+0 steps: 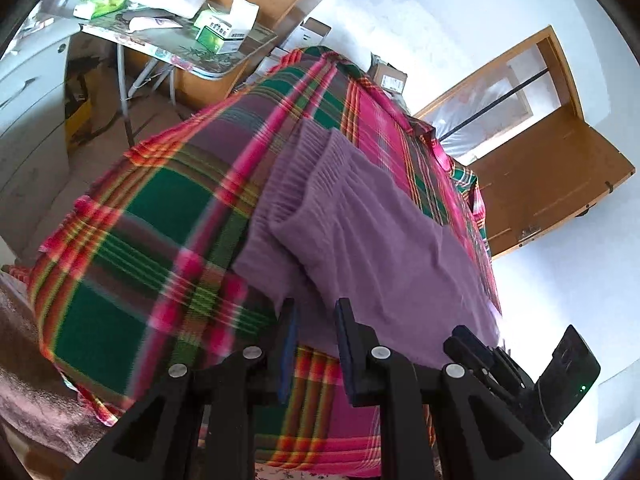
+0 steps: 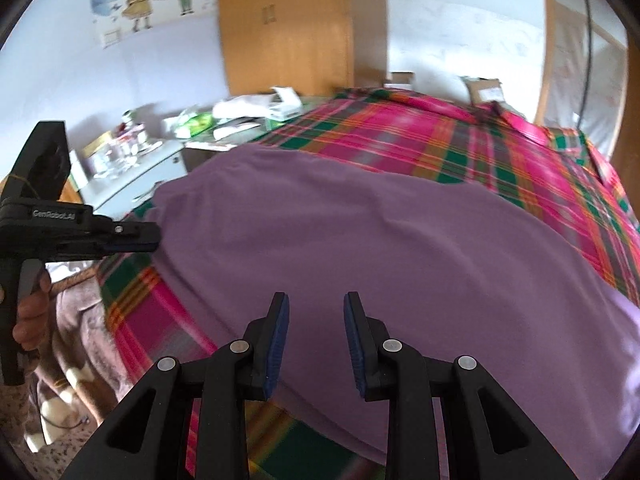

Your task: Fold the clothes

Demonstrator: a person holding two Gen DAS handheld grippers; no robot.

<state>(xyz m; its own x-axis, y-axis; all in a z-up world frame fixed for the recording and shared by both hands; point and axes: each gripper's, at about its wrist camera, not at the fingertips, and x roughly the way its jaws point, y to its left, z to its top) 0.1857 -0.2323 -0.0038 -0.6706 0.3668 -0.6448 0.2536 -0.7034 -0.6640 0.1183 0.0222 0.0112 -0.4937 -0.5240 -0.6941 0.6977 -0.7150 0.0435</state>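
A purple sweater [image 2: 380, 248] lies spread on a plaid blanket [image 2: 460, 148] covering a bed. The right gripper [image 2: 316, 340] hovers over its near edge, jaws apart and empty. The left gripper [image 1: 316, 344], also apart and empty, is at the sweater's left edge.
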